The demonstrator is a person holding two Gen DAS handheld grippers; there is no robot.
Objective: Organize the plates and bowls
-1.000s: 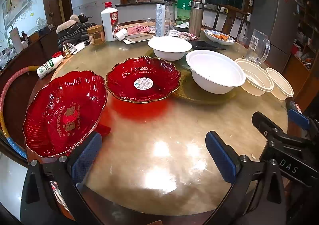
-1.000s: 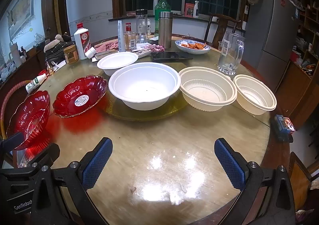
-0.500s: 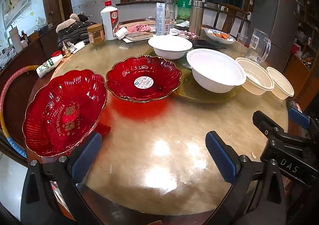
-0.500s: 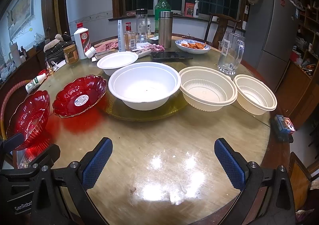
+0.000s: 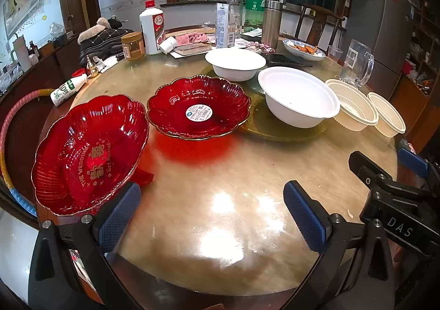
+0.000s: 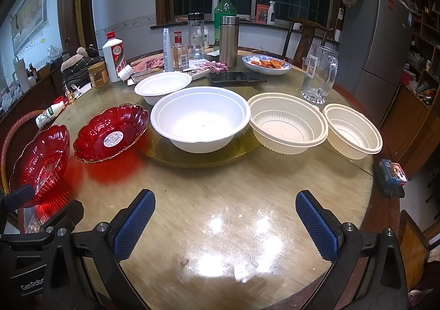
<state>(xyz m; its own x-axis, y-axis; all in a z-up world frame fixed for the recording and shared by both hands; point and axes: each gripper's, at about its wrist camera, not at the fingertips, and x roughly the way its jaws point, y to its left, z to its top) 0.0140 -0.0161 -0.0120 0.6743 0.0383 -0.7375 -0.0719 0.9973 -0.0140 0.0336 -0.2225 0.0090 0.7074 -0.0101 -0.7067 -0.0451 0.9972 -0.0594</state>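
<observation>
Across the glossy round counter (image 6: 220, 194): two scalloped red glass plates (image 5: 88, 153) (image 5: 198, 106), large white bowl (image 6: 200, 120) and smaller one (image 6: 162, 84), two ribbed cream bowls (image 6: 288, 123) (image 6: 352, 131), all empty. Only from the right wrist: clear pitcher (image 6: 319, 76) in full. Left gripper (image 5: 211, 211) and right gripper (image 6: 224, 223) jaws spread wide, holding nothing.

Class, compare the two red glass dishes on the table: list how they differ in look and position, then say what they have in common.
The near red dish carries gold lettering and a red emblem in its centre; the far red dish carries a white barcode sticker instead. The near red dish looks deeper and sits at the table's edge, while the far red dish looks shallower and sits further in, beside the large white bowl. Both are translucent red, scalloped, gold-rimmed and empty.
</observation>
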